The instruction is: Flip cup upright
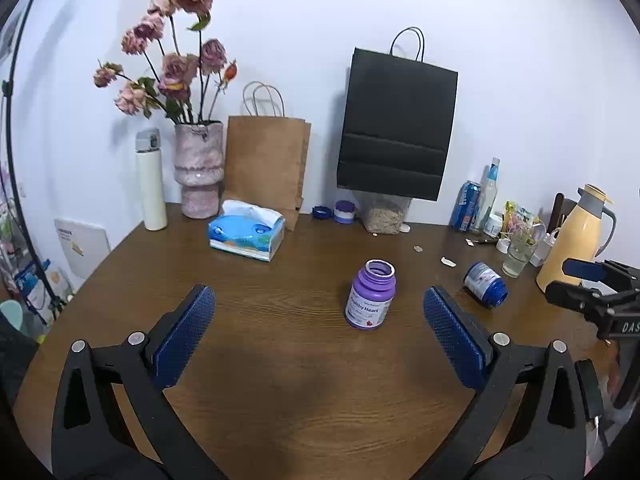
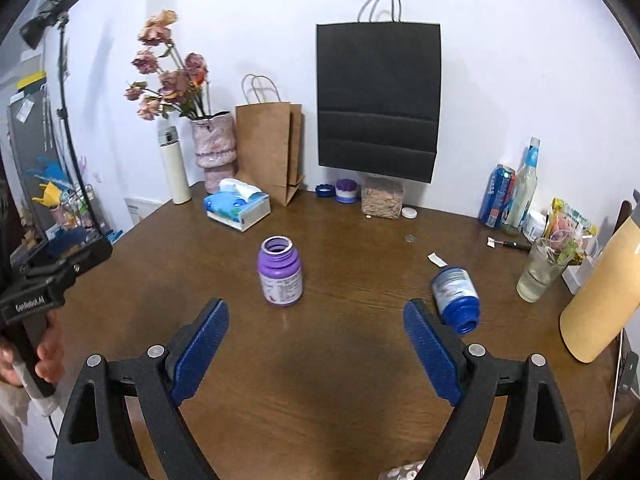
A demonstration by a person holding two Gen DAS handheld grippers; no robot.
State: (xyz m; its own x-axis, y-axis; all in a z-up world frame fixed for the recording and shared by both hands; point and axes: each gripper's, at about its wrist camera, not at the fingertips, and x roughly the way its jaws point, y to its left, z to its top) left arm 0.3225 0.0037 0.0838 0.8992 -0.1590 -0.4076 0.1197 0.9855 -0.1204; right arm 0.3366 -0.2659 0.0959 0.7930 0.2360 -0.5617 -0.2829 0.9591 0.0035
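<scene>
Left gripper (image 1: 319, 312): I see my two blue pads wide apart. Nothing is between them, and they touch nothing.
Left gripper pose: It hangs low over the table (image 1: 280, 380) and points level at the back wall. The purple bottle sits ahead of it, closer to the right pad (image 1: 456, 340) than to the left one.
Right gripper (image 2: 316, 320): Its blue pads are wide apart too. It holds nothing.
Right gripper pose: It also hangs low over the table and looks toward the wall. From the left camera I see only its black side at the right edge.
Left hand: In the right camera I see fingers (image 2: 48, 354) wrapped round the black handle of the left gripper, at the left edge.
Blue bottle (image 2: 456, 294): This is the one lying down. It is on its side on the table, with its open mouth toward me. It lies just beyond the tip of my right gripper's right pad (image 2: 434, 354). I cannot tell if they touch.
Purple bottle (image 2: 280, 272): It stands upright with no lid, near the middle of the table, well apart from the blue one.
Back of table: A tissue box (image 1: 246, 232), a brown bag (image 1: 266, 160) and a black bag (image 1: 396, 128) stand there.
Right side: A glass (image 2: 538, 270) stands beside a yellow jug (image 2: 600, 296).
</scene>
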